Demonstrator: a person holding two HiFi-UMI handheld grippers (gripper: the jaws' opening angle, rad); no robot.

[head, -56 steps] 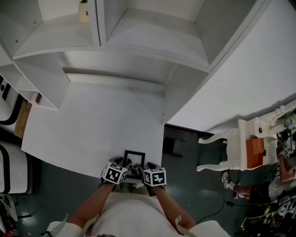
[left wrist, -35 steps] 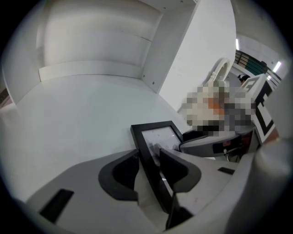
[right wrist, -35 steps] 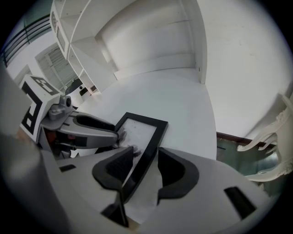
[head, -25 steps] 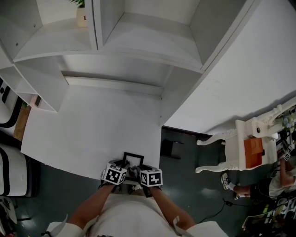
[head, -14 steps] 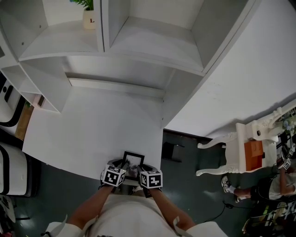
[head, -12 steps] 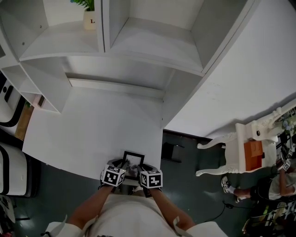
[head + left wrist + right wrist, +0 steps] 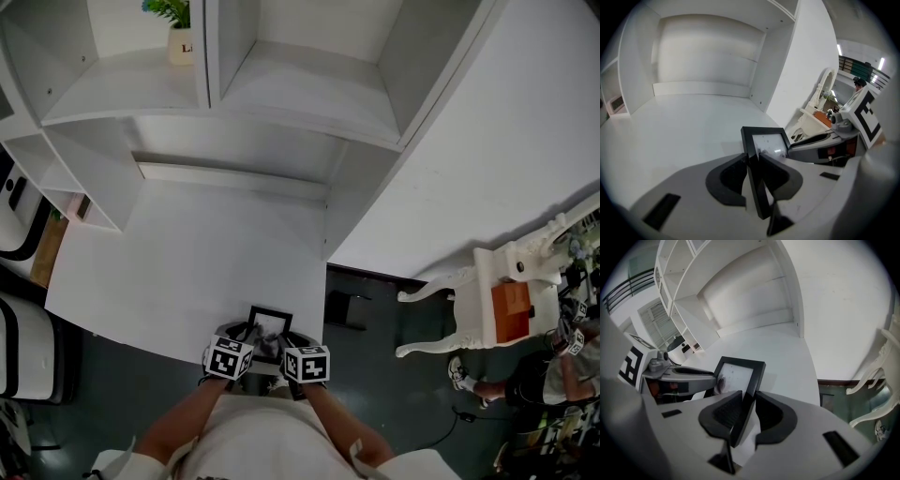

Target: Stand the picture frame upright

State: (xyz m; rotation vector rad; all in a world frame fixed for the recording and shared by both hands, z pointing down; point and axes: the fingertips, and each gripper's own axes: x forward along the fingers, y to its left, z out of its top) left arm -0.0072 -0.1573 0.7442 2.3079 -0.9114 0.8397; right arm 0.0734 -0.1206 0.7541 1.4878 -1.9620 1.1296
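Note:
A small black picture frame [image 7: 270, 321] with a pale picture sits at the front edge of the white desk [image 7: 187, 253], tilted up off the surface. My left gripper [image 7: 247, 335] clamps its left edge; in the left gripper view the frame [image 7: 765, 138] stands between the pads of that gripper [image 7: 753, 160]. My right gripper [image 7: 290, 337] clamps the right edge; the frame [image 7: 738, 373] runs between the pads of this gripper [image 7: 748, 398]. Both pairs of jaws have just been closing with the frame's rim between them.
A white shelf unit [image 7: 281, 84] rises behind the desk, with a potted plant [image 7: 174, 26] on its upper left shelf. To the right, a white wall panel, a dark floor, a white ornate chair [image 7: 502, 298] and a person [image 7: 553, 370].
Both grippers stay at the frame's two sides near the desk's front edge. The frame's place has hardly changed; only the head view has shifted slightly.

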